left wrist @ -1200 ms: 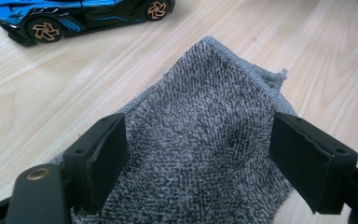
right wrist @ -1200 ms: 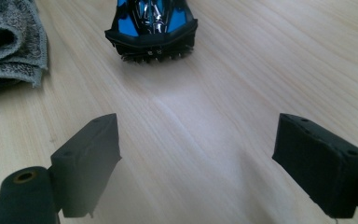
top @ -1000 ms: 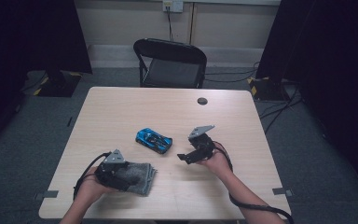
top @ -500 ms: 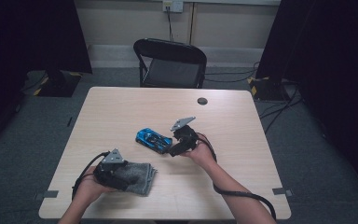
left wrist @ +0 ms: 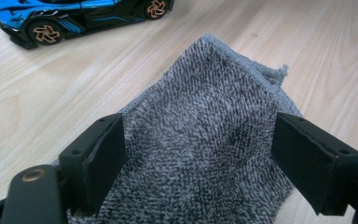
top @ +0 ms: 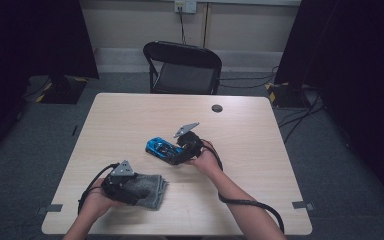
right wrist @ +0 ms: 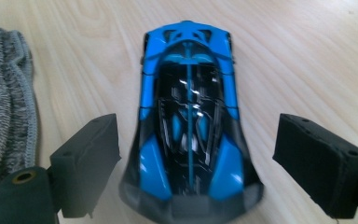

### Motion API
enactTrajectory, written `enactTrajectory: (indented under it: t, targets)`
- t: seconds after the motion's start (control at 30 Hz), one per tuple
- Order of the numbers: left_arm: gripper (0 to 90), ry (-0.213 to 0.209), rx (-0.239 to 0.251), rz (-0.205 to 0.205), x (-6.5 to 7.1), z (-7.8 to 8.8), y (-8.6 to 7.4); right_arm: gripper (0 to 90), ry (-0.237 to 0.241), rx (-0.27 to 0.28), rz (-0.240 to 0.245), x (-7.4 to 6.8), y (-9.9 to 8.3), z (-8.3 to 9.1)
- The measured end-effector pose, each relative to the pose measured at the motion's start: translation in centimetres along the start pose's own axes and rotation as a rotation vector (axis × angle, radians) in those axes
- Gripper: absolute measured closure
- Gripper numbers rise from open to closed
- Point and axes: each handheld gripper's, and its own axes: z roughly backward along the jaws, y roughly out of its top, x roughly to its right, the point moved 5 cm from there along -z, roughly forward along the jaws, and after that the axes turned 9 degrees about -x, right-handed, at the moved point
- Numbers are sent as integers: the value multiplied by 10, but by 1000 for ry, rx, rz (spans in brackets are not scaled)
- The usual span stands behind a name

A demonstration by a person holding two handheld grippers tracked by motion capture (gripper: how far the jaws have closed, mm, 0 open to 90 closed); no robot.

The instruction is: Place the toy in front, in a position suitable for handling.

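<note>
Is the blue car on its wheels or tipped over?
On its wheels. The blue car shows its roof in the right tool view, and its wheels meet the table in the left tool view.

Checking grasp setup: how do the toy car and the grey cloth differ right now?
The toy car is hard, glossy blue and black; the grey cloth is soft, matte and knitted. The car stands on its wheels between the open jaws of the right tool, pads clear of its sides; the cloth lies flat and rumpled under the open left tool. Both rest on the wooden table, apart from each other.
</note>
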Motion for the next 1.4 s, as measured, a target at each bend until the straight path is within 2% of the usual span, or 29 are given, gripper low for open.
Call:
enactTrajectory:
  t: [0.07, 0.23, 0.5, 0.63, 1.07, 1.27, 1.33, 1.4]
  targets:
    - [177, -3, 4, 3, 0, 0, 0, 134, 12, -2, -13, -1, 1, -5]
    - [180, -4, -4, 4, -1, -1, -1, 134, -14, -51, 11, 0, 1, -16]
    - [185, -5, -4, 10, -3, -1, -1, 134, 0, -43, -10, 3, -4, -24]
    - [187, -3, -4, 12, -4, -1, -1, 133, -15, -67, 27, 0, -9, -29]
    - [192, 0, -12, 21, -5, -3, -2, 126, -32, -25, -1, 2, -16, -27]
    - [194, 1, -16, 22, -5, -4, -2, 127, -28, 11, 7, 2, -19, -27]
    - [197, 1, -20, 22, -5, -4, -2, 152, -27, 22, 7, 2, -19, -27]
    - [200, 2, -20, 23, -5, -5, -2, 239, -19, 33, 18, 0, -19, -26]
